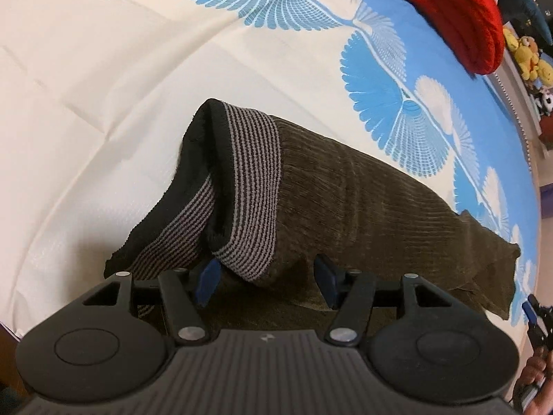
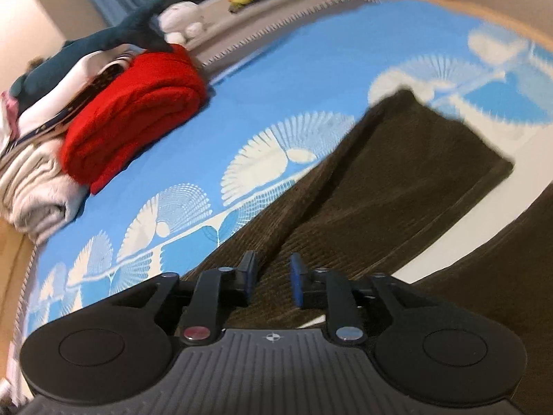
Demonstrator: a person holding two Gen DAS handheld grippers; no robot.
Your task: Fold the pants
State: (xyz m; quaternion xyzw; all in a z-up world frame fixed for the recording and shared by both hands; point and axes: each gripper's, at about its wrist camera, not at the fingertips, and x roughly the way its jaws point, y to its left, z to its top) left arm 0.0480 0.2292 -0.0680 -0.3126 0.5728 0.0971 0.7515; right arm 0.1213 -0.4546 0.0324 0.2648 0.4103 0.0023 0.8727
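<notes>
- The pants (image 1: pixel 363 214), dark brown corduroy with a striped grey-and-black waistband (image 1: pixel 245 186), lie on the bed (image 1: pixel 86 103), across the line where the cream part of the cover meets the blue fan-patterned part.
- The waistband end sits rumpled and partly turned over toward the cream side; the legs (image 2: pixel 397 173) stretch away toward the blue side, one lying over the other.
- The left gripper (image 1: pixel 266 282) hangs just above the waistband, its jaws fairly wide with nothing pinched between them; one pad looks close to the striped edge.
- The right gripper (image 2: pixel 273 282) hovers over the legs, its jaws only narrowly apart and empty.
- Judged from this, a fold has been laid down and let go, so the step in hand is a release between folds.
- The next move likely calls for smoothing the bunched waistband, then taking a fresh hold at each end to bring one end over the other.
- A red blanket (image 2: pixel 138 114) lies at the far edge of the bed, well apart from the pants.
</notes>
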